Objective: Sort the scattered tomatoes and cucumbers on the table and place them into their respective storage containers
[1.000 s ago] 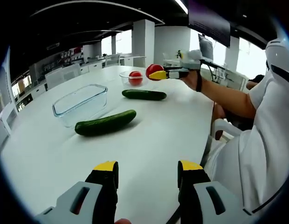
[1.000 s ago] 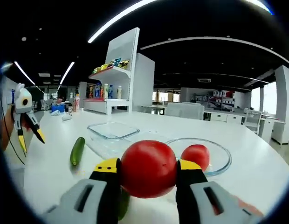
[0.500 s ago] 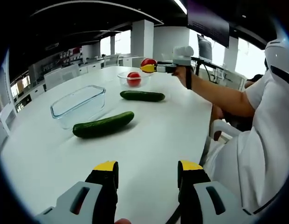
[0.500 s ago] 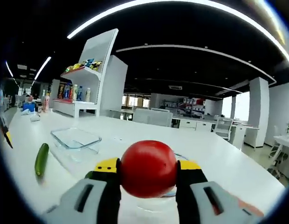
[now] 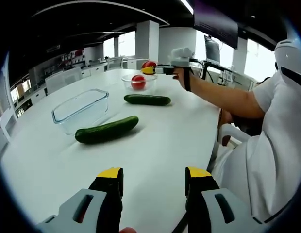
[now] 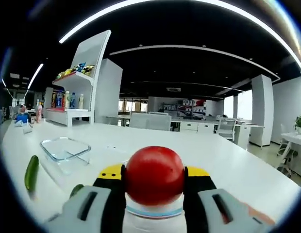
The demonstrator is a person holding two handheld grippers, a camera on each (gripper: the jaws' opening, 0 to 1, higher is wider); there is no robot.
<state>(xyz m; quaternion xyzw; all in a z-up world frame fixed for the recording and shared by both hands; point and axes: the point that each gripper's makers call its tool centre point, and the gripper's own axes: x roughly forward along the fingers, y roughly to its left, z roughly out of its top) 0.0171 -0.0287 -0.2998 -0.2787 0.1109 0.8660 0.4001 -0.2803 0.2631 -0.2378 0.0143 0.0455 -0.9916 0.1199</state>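
Left gripper point(image 5: 153, 180), at 6 o'clock, jaws apart, empty. Glass box point(image 5: 81, 109) at 10 o'clock. Near cucumber point(image 5: 107, 129) lies crosswise beside it, closest to our left hand; far cucumber point(image 5: 147, 99) toward 12. Right gripper point(image 6: 154, 180) clamps a tomato point(image 6: 154, 175) directly over the round bowl point(image 6: 153, 212); we judge a straight drop remains. One tomato point(image 5: 138, 81) already sits in that bowl.

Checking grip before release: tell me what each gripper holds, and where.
The right gripper clamps a tomato across its sides, above the round bowl. The left gripper holds nothing.
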